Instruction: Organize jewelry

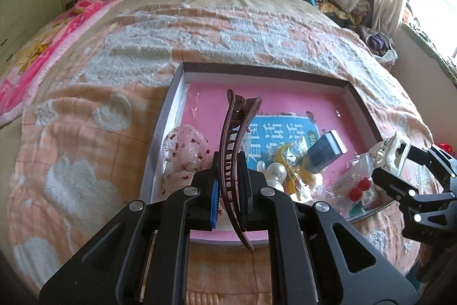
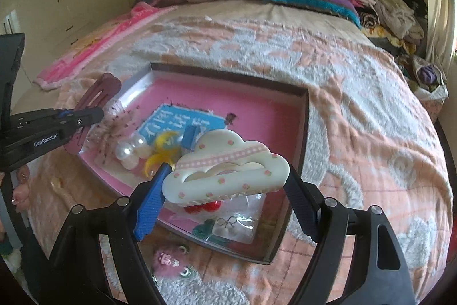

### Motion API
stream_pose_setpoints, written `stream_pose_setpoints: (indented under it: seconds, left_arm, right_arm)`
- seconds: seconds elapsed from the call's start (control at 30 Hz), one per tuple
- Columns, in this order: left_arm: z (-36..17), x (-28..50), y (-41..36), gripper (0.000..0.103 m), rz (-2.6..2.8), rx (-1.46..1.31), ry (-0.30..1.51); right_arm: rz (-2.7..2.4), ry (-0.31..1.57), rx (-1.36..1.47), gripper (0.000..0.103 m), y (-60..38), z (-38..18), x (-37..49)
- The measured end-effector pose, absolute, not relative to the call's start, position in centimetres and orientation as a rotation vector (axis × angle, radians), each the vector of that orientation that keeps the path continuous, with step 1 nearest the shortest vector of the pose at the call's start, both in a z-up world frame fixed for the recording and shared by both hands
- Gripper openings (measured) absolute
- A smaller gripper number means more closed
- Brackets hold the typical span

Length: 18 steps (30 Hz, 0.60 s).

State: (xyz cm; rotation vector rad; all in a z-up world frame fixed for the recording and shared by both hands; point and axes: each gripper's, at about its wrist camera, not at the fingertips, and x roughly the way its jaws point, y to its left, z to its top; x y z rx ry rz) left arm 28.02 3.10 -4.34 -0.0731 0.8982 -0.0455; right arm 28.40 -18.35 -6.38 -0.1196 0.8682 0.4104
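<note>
1. The shallow pink-lined box (image 1: 362,102) lies on the peach bedspread (image 1: 85,110), holding pearl pieces (image 2: 128,147) and red bead earrings (image 1: 360,189).
2. The right gripper (image 2: 225,176) grasps a cream cloud-shaped hair claw (image 2: 228,165) above the box's near end.
3. The left gripper (image 1: 228,176) pinches a long brown hair clip (image 1: 237,145), upright, over the box's edge.
4. Only the right wrist view shows a pink fuzzy charm (image 2: 167,259) outside the box.
</note>
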Motion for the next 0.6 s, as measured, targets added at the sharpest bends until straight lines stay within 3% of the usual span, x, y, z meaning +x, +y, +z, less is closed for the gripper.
stream_pose_setpoints:
  seconds: [0.13,0.27,0.37,0.4,0.47,0.6]
  left_arm:
    - [-5.0,28.4,3.1,0.005,-0.044,-0.072,0.913]
    - [-5.4,28.6,3.0,0.005,-0.043,-0.073,0.921]
    - [-5.5,28.6,2.8,0.006,-0.042,-0.067,0.923]
    - [-5.4,28.5,2.7,0.009,-0.041,-0.065,0.921]
    - [-5.1,28.4,2.6,0.033,-0.037,-0.064,0.915]
    - [-3.9,27.6,2.6,0.044,-0.030,-0.065,0.885]
  right_arm:
    - [0.412,0.888,-0.116,0.078,-18.1,-7.1,28.5]
    - [0.407,0.874,-0.111,0.096,-18.1,-6.7,28.0]
    - [0.416,0.856,-0.096,0.096,-18.6,-6.0,27.4]
    - [0.416,0.849,-0.087,0.096,-18.9,-5.7,27.1]
    - [0.422,0.834,-0.072,0.096,-19.3,-5.0,26.5]
    - [0.426,0.791,-0.057,0.096,-20.0,-3.3,25.0]
